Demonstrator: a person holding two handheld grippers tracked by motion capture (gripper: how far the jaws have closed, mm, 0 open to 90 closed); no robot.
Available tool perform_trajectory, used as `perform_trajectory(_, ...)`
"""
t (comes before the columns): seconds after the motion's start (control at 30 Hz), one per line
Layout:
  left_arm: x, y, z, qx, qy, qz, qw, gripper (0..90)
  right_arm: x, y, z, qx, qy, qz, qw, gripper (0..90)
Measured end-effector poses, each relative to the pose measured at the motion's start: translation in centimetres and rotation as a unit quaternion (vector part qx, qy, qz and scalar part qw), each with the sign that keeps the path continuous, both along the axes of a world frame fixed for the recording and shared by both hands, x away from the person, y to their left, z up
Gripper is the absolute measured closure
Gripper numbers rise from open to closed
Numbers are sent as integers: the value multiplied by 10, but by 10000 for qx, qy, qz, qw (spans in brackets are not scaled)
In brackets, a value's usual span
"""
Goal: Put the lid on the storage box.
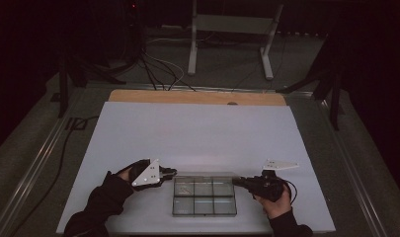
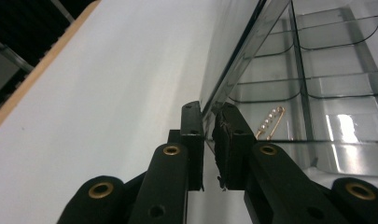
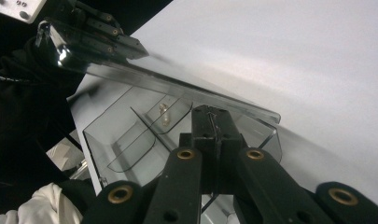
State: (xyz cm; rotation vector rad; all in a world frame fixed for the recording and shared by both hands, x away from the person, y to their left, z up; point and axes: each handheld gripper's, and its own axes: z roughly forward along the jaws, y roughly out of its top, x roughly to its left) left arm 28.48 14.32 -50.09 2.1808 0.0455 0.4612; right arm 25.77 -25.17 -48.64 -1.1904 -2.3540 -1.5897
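Observation:
A clear plastic compartment box (image 1: 204,196) lies near the front edge of the white table (image 1: 197,133). From the box's left side, my left gripper (image 1: 170,172) (image 2: 207,123) is shut on the edge of the clear lid (image 2: 238,60), which stands tilted up. In the right gripper view that lid (image 3: 177,84) slants over the compartments, with the left gripper (image 3: 135,46) at its far corner. My right gripper (image 1: 235,181) (image 3: 214,116) is shut on the box's right wall. A small gold pin with pearls (image 2: 270,122) (image 3: 164,114) lies in one compartment.
A wooden strip (image 1: 197,97) runs along the table's far edge. Behind it stand a white frame (image 1: 232,34) and dark tripod legs, with cables on the floor. Something white (image 3: 46,205) shows at the lower left of the right gripper view.

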Motion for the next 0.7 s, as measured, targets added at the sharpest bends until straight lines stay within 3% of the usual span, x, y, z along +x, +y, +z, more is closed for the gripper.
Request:
perform_trajectory(0.07, 0, 2, -1, 48, 75, 41, 10000, 835, 0, 1, 0, -13, 3, 12, 10000, 900)
perform_trajectory(0.17, 0, 7, 0, -41, 171, 102, 9998, 808, 0, 2, 0, -24, -4, 28, 10000, 900)
perform_trajectory(0.4, -1, 22, 5, -483, 420, 382, 9972, 689, -1, 3, -1, -38, -17, 48, 10000, 900)
perform_trajectory(0.57, -1, 31, 7, -800, 935, 741, 9896, 550, -2, 3, -1, -75, -45, 90, 9999, 900)
perform_trajectory(0.7, -1, 36, 8, -934, 1300, 1095, 9810, 406, -2, 3, -1, -87, -51, 102, 9999, 900)
